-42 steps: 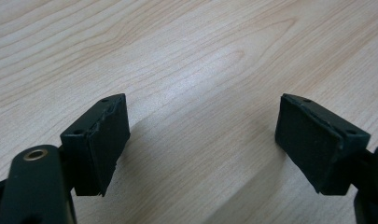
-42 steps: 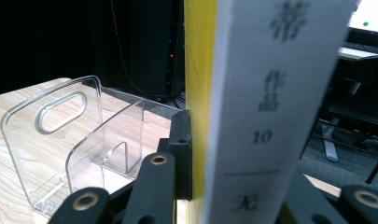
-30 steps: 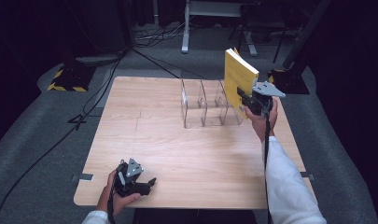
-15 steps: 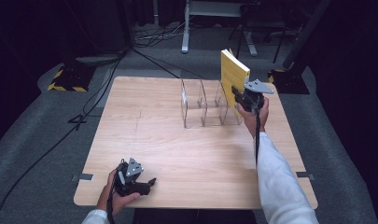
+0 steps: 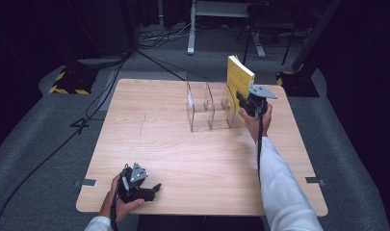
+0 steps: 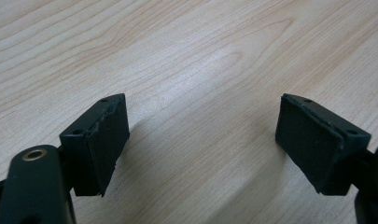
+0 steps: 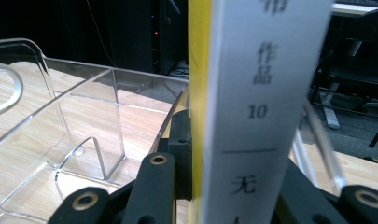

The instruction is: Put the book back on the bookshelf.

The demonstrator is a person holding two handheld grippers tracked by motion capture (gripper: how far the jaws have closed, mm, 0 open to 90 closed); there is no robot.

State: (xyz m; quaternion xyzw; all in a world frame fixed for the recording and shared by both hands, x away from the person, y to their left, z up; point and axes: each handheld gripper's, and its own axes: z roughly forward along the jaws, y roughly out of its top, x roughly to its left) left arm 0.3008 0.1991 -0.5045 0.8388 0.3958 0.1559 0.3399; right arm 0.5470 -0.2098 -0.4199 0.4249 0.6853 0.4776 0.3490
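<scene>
clutter is sparse: one clear acrylic divider rack (image 5: 213, 107) with three slots stands at the far middle of the light wooden worktop (image 5: 183, 154). one yellow-covered book with a white spine (image 5: 238, 81) is held upright over the rack's right end, its lower edge just beside the rightmost clear wall. the right tongs (image 5: 244, 102) are pinching the book low down on both covers. the left tongs (image 5: 154, 188) rest at the near left edge, spread wide over bare wood, well apart from the rack.
</scene>
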